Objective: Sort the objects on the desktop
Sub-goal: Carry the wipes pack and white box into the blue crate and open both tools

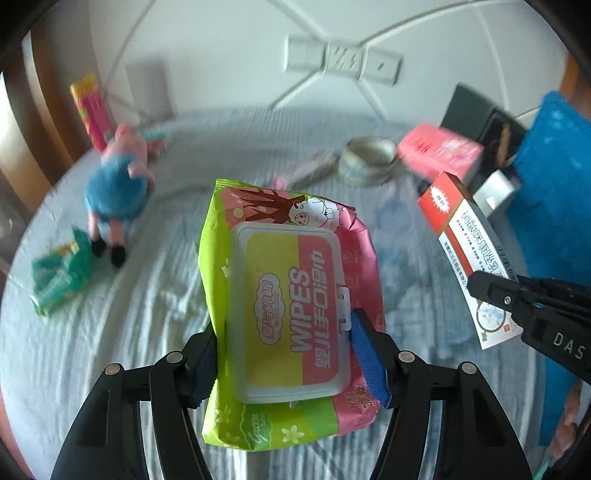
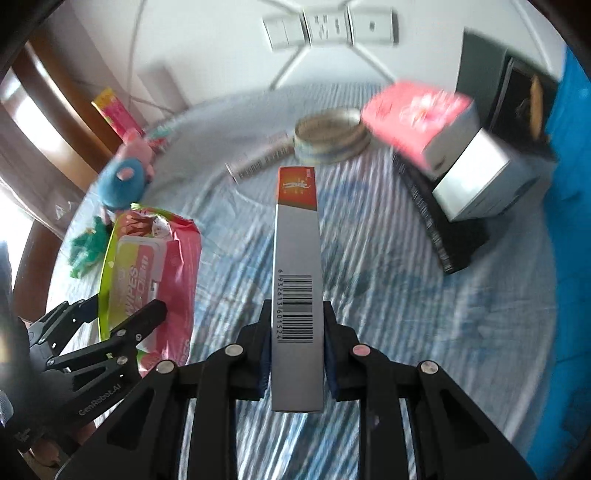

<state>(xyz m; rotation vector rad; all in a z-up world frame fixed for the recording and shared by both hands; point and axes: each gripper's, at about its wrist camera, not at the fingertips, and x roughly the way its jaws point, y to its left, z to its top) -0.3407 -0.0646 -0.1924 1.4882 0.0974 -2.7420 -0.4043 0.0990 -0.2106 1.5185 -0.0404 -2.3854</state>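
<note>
both loaded: left tongs [image 1: 291, 354] grip wipes [image 1: 288, 295], right tongs [image 2: 295, 350] grip box [image 2: 297, 266]; judgement: keep apart, lower flat onto table [image 2: 369, 258].

The setting is showing itself as a home, most likely a bedroom. A pale blue-and-white striped cloth [image 2: 388, 258] is covering the work surface and is lying wrinkled. On the far white wall, a row of switch and socket plates [image 2: 332, 26] is sitting above the surface. Dark brown wooden trim [image 2: 62, 122] is running along the left side. Household items are lying about: a plush pig toy [image 1: 118, 184] at the far left, a pack of baby wipes [image 1: 288, 306], a small round tin [image 2: 325, 140] at the far centre, and a pink carton [image 2: 413, 118] resting on other boxes at the far right.
</note>
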